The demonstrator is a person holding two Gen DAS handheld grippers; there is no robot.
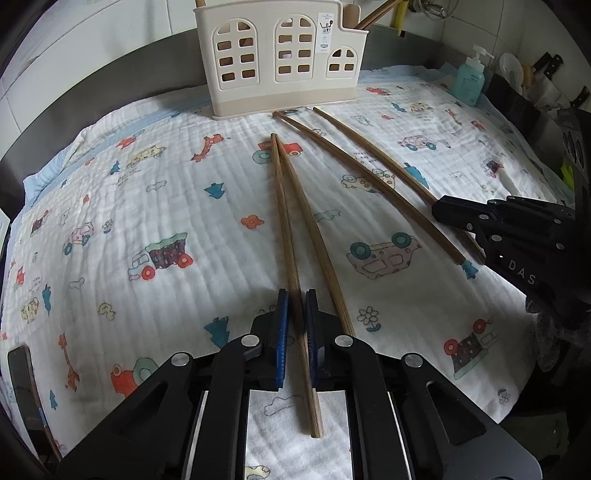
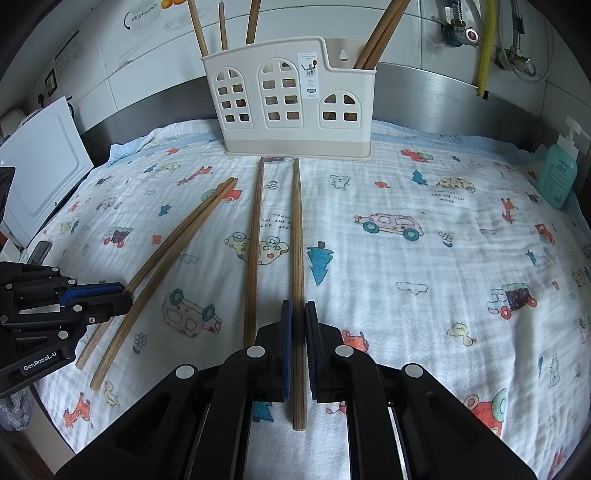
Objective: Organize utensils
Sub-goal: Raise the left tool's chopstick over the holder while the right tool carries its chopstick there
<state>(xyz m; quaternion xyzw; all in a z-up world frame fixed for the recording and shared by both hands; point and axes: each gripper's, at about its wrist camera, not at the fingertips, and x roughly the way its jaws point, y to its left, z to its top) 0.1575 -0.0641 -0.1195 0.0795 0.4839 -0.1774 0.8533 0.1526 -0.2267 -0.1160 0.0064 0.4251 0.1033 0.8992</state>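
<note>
Four long wooden chopsticks lie on a cartoon-print cloth [image 1: 155,206] in front of a cream utensil holder [image 1: 277,62] [image 2: 291,103]. My left gripper [image 1: 296,299] is shut on the leftmost chopstick [image 1: 281,221], which runs between its blue pads; its partner [image 1: 319,243] lies just to the right, tips touching. My right gripper [image 2: 298,308] is shut on the rightmost chopstick [image 2: 297,229], with another chopstick [image 2: 255,236] loose beside it. Each gripper also shows in the other's view: the left gripper [image 2: 110,293] and the right gripper [image 1: 443,212]. Several chopsticks [image 2: 380,33] stand in the holder.
A teal soap bottle [image 1: 469,81] [image 2: 556,177] stands at the cloth's right edge. A white appliance [image 2: 40,166] sits at the left. Knives [image 1: 550,66] and dark items crowd the far right. A steel backsplash [image 2: 424,96] and pipes [image 2: 485,48] rise behind the holder.
</note>
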